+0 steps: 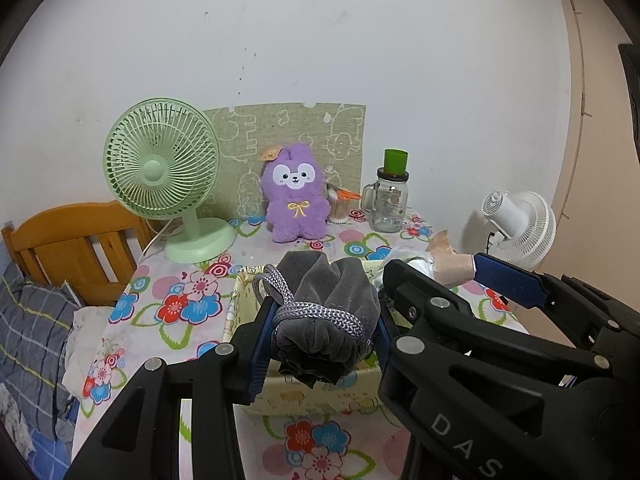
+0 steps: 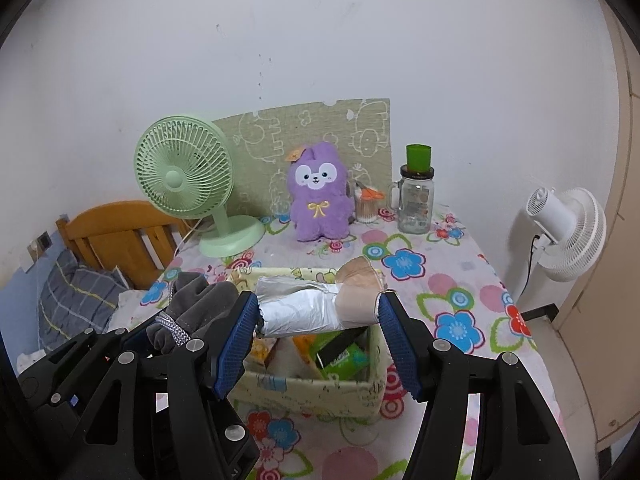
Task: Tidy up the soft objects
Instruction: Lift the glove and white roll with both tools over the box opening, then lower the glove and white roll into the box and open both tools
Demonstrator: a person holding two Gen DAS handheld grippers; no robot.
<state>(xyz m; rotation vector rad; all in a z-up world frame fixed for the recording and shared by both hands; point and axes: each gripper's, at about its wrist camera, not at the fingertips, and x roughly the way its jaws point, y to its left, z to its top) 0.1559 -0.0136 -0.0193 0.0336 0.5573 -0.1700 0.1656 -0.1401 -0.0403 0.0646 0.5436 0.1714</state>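
- left gripper (image 1: 320, 334): clamped on a grey velvet pouch (image 1: 326, 312) wrapped with a grey braided cord (image 1: 320, 312). Blue pads press both sides of the bundle; its underside is hidden by the fingers.
- In the right wrist view the same pouch (image 2: 200, 308) shows at the left, held above the table's left side, just beside the storage box (image 2: 312, 396). The left gripper body blocks the lower part.
- right gripper (image 2: 318, 312): closed across a rolled bundle (image 2: 316, 312), silver-white wrap on one end, beige fabric on the other. Both pads touch its ends. It hangs over the open box.
- In the left wrist view that bundle (image 1: 452, 270) is mostly hidden behind the right gripper's black frame; only the beige end and a bit of white show.
- Box: cream fabric, printed pattern, on the floral tablecloth (image 2: 452, 280). Contents partly covered by the bundle: a green packet (image 2: 344, 358), something orange and something white; can't identify further.
- Back of the table: green desk fan (image 2: 188, 184), purple plush toy (image 2: 318, 196), glass jar mug (image 2: 416, 200) with a green cup (image 2: 419, 157) on top, small cup holding orange-handled scissors (image 2: 368, 200), details too small to read.
- White fan (image 2: 568, 232) stands off the table's right side.
- Wooden bed headboard (image 1: 76, 240) and plaid bedding at left, cut off by the fisheye rim.
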